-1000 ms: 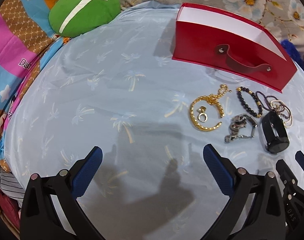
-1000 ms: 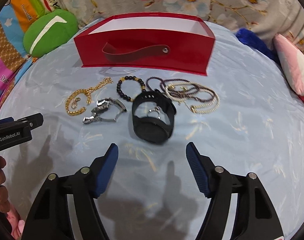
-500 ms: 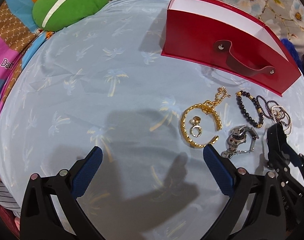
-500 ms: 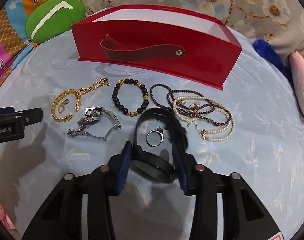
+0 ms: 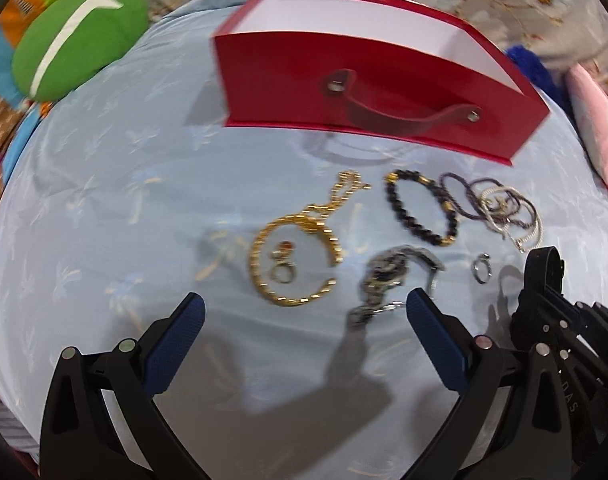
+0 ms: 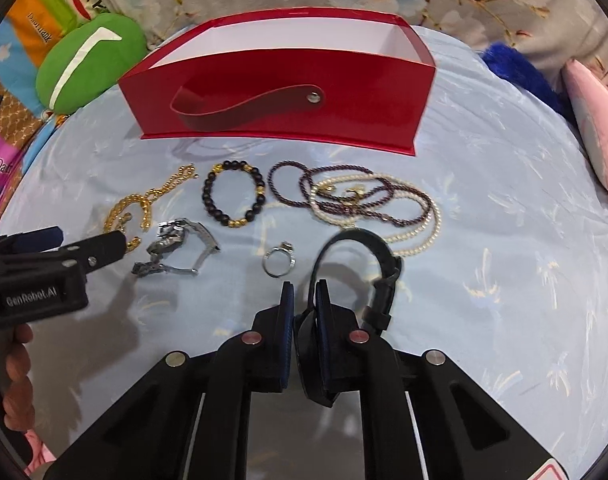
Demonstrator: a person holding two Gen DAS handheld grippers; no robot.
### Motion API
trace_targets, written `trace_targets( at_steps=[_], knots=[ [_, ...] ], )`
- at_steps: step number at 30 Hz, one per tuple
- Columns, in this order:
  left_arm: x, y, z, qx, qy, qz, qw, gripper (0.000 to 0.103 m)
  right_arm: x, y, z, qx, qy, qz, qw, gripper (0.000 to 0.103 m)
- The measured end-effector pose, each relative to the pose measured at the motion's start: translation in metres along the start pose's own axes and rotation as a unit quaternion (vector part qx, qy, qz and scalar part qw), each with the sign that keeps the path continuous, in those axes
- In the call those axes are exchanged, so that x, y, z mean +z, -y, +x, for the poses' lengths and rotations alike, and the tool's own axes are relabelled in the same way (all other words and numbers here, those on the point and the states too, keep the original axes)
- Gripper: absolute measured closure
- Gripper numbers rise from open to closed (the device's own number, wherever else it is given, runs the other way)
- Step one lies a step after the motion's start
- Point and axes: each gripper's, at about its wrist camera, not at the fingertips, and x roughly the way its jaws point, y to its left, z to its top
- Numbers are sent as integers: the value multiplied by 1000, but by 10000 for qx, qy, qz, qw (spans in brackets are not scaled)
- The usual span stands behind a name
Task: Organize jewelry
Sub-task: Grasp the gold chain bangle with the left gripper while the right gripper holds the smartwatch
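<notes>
A red box [image 6: 284, 92] stands open at the back of the light blue cloth. In front of it lie a gold chain [image 6: 144, 204], a silver watch [image 6: 176, 240], a black bead bracelet [image 6: 212, 204], tangled pearl and purple necklaces [image 6: 383, 200] and a silver ring [image 6: 280, 262]. My right gripper [image 6: 304, 300] has its jaws closing, the pads pressing on the body of the black watch [image 6: 367, 252], whose strap arches up. My left gripper [image 5: 304, 300] is open just short of the gold chain [image 5: 264, 248] and silver watch [image 5: 387, 276], nothing between its fingers.
A green cushion [image 5: 76, 40] sits at the back left. A pink pillow [image 6: 595, 132] and a blue furry item [image 6: 515, 68] lie at the right. A small gold ring [image 5: 282, 272] rests inside the chain's loop. A hand [image 6: 20, 368] holds the left gripper.
My right gripper moved forward and closed on the black watch, tipping it up and uncovering the silver ring. My left gripper shifted right toward the jewelry, still open.
</notes>
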Motion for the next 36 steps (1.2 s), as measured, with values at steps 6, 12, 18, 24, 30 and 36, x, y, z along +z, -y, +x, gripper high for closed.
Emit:
trace_targets(
  at_steps=[6, 12, 18, 24, 30, 36],
  knots=[
    [6, 33, 9, -78, -32, 402, 9992, 5, -1, 17, -16, -119, 115, 237, 9996, 93],
    [11, 54, 23, -30, -123, 760, 9970, 26, -2, 34, -23, -134, 129, 484, 9987, 93],
    [16, 49, 33, -375, -307, 987, 9939, 35, -5, 41, -24, -107, 107, 601, 9981, 93],
    [17, 49, 30, -639, -340, 1022, 9921, 76, -7, 40, -24, -49, 94, 607, 9981, 93],
    [15, 48, 20, -864, -220, 955, 9914, 92, -7, 39, -24, -3, 92, 624, 9980, 93],
    [15, 38, -2, -1126, -128, 820, 9902, 98, -6, 36, -27, 27, 138, 603, 9981, 93]
  ],
)
